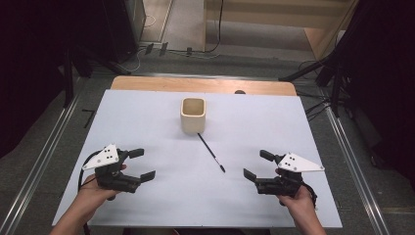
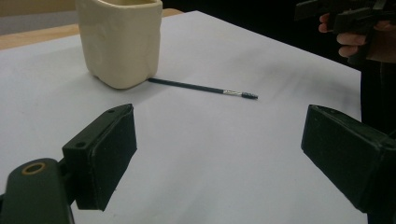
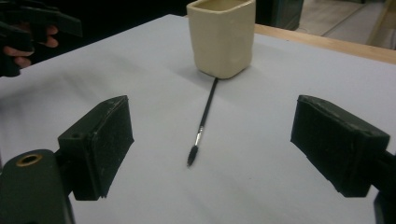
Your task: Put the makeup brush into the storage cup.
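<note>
A white sheet (image 1: pixel 147 127) covers the table, and a strip of bare wood (image 1: pixel 195 84) shows along its far edge. Near the far middle of the sheet stands a cream cup (image 1: pixel 193 115) with a square mouth, upright. In the high view no contents can be seen inside it.

A thin black brush (image 1: pixel 211 152) lies flat on the sheet. Its far end touches or nearly touches the near side of the cup; which one, I cannot tell. From there it runs toward the near right. The bristle tip, behind a short metal band, is at the near end, as the right gripper view (image 3: pixel 202 123) shows it. In the left gripper view the brush (image 2: pixel 203 88) runs to the right from the base of the cup (image 2: pixel 119 39).

The left gripper (image 1: pixel 140 164) is held over the near left part of the sheet. Its jaws are spread wide with nothing between them, and they point toward the middle. The right gripper (image 1: pixel 258 165) is over the near right part, also with jaws wide apart and empty, pointing to the left. Both grippers are well apart from the brush and the cup, and the brush lies between them, a little farther away.
</note>
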A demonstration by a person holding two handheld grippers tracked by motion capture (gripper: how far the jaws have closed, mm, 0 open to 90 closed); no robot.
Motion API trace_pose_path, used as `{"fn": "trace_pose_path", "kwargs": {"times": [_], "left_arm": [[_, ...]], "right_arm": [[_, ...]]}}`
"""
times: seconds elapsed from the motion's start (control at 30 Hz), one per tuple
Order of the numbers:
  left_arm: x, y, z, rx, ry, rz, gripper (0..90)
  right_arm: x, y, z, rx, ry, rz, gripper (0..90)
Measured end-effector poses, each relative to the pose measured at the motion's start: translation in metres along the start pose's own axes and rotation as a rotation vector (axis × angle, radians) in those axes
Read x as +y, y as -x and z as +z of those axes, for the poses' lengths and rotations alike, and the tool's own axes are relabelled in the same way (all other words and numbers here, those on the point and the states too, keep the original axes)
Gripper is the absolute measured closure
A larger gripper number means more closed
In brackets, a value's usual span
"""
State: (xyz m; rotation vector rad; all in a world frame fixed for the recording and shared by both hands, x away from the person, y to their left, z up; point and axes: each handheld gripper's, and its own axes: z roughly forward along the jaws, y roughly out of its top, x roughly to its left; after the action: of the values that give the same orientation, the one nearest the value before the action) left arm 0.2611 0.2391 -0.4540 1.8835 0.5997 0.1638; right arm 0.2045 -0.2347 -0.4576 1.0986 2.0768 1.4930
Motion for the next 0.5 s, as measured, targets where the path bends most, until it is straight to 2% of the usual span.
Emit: {"fn": "trace_pose_path", "kwargs": {"times": [0.2, 0.37, 0.5], "left_arm": [[0.0000, 0.0002, -0.0001, 0.002, -0.001, -0.001, 10.5], [-0.0002, -0.0001, 0.0006, 0.003, -0.001, -0.002, 10.5], [-0.0004, 0.0000, 0.0003, 0.006, -0.002, -0.004, 10.5]], "right_arm": [[-0.0001, 0.0003, 0.0013, -0.026, -0.011, -0.012, 13.7], [0.0028, -0.0016, 0.0047, 0.009, 0.008, -0.007, 13.5], [0.0061, -0.0046, 0.0077, -0.016, 0.024, -0.004, 13.5]]}}
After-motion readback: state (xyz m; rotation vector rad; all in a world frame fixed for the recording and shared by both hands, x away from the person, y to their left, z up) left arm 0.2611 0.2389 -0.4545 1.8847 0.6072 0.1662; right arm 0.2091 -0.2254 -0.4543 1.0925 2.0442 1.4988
